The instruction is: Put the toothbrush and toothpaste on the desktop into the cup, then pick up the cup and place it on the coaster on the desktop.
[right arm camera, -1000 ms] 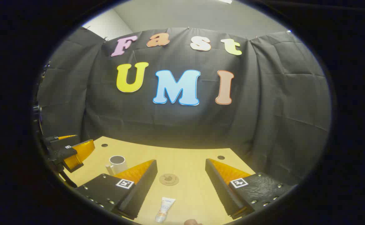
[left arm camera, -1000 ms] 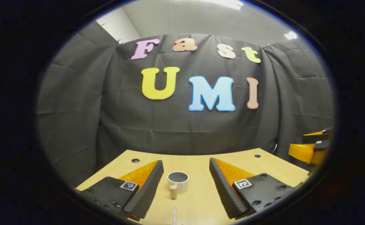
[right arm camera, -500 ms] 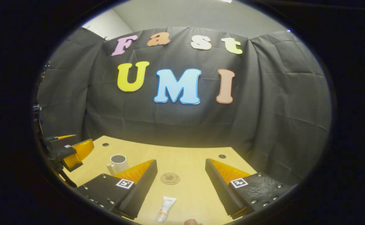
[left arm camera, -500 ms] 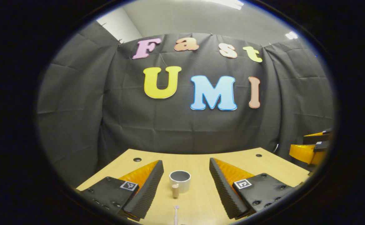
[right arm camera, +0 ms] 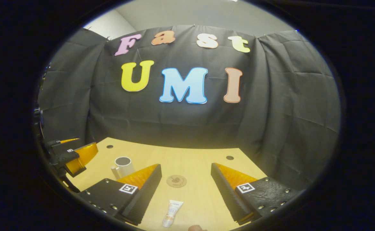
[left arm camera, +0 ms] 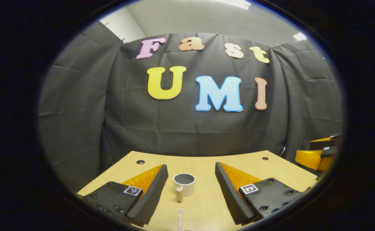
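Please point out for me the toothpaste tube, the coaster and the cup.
toothpaste tube (right arm camera: pixel 172 209), right gripper view, middle of the tube body
coaster (right arm camera: pixel 176 181), right gripper view, centre of its top face
cup (left arm camera: pixel 184 184), left gripper view, front wall below the rim

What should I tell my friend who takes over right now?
Left tool: open, holding nothing, aimed at the cup on the desk.
Right tool: open, holding nothing, with the toothpaste lying flat between its fingers, near the camera.
Toothbrush: lying on the desk in front of the cup.
Coaster: bare, right of the cup.
Done: nothing yet.
Left: put the toothbrush and toothpaste in the cup, then set the cup on the coaster.
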